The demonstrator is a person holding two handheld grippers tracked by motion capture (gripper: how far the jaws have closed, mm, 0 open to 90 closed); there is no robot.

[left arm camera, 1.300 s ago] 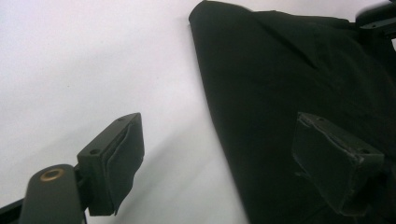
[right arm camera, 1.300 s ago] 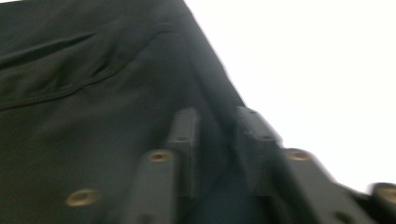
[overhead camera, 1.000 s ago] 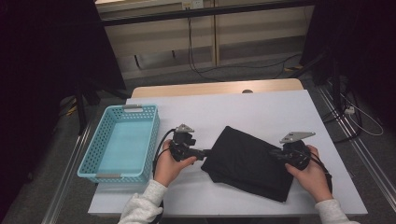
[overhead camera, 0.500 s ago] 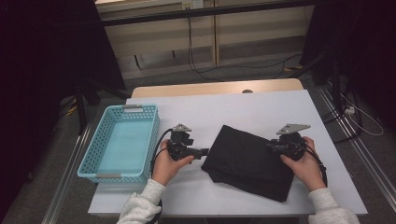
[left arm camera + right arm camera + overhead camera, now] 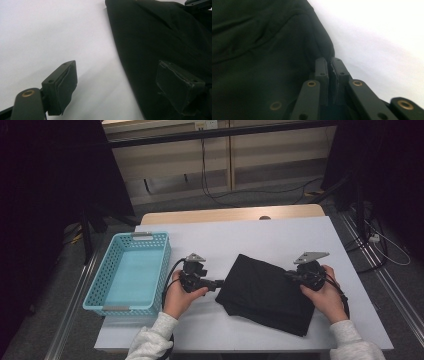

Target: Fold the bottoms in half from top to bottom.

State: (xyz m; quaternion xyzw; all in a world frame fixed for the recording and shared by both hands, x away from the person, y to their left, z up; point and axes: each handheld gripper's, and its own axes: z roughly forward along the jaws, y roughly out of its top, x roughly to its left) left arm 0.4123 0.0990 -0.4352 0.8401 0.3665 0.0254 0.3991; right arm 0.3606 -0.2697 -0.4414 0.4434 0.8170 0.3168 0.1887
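Observation:
A black folded cloth (image 5: 265, 292) lies on the white table (image 5: 250, 240), its near end toward the front edge. My left gripper (image 5: 220, 284) rests open at the cloth's left edge. In the left gripper view one pad (image 5: 65, 82) hangs over bare table and the other over the cloth (image 5: 162, 37), so the edge runs between the jaws of that gripper (image 5: 117, 75) untouched. My right gripper (image 5: 291, 276) sits at the cloth's right edge. Its jaws have just been closing and now stand together in the right gripper view (image 5: 328, 60), pinching the rim of the cloth (image 5: 262, 50).
A light blue plastic basket (image 5: 100, 285) stands with nothing in it at the table's left side, close to my left hand. Bare white tabletop stretches behind the cloth. Cables run over the floor beyond the table.
My right hand has shifted a little away from me along the cloth's right edge. The left hand and the cloth have stayed where they were.

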